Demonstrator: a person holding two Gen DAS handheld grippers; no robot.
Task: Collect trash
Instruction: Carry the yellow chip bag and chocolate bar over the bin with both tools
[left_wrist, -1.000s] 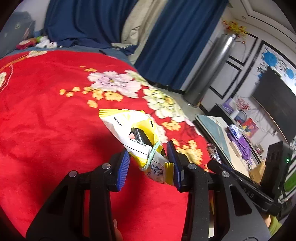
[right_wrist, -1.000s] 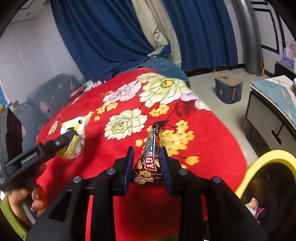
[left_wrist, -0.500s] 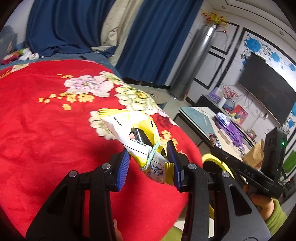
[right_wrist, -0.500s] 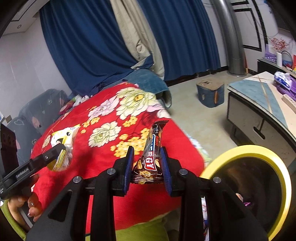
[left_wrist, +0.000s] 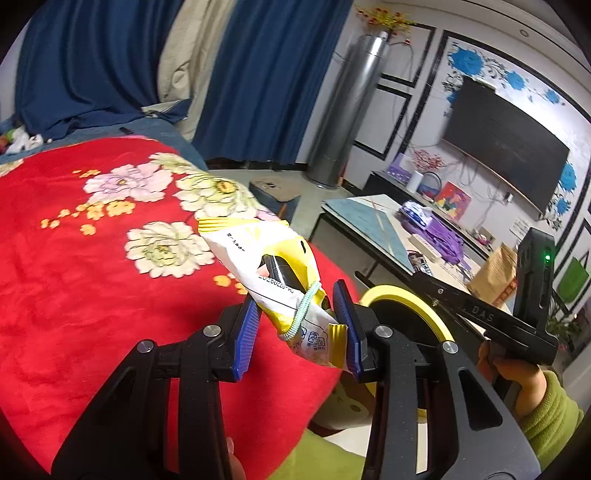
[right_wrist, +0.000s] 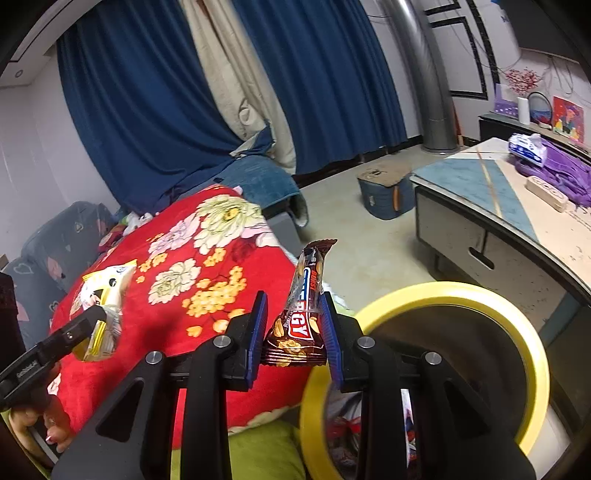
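Both tongs had swung off the red bed (right_wrist: 122, 321) toward the yellow-rimmed bin (right_wrist: 532, 347) at four o'clock, the left tongs (left_wrist: 297, 325) clamping the yellow snack bag (left_wrist: 273, 269), the right tongs (right_wrist: 293, 332) the brown energy bar wrapper (right_wrist: 301, 314), so dropping looked next.

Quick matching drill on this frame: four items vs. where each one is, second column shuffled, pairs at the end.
Items:
1. yellow snack bag
2. brown energy bar wrapper
3. yellow-rimmed bin
4. purple cloth

Places:
A. on the low table
B. between the right gripper fingers
C. on the floor beside the red blanket
D. between the left gripper fingers

Pairs: 1-D, 2-B, 3-C, 4-A
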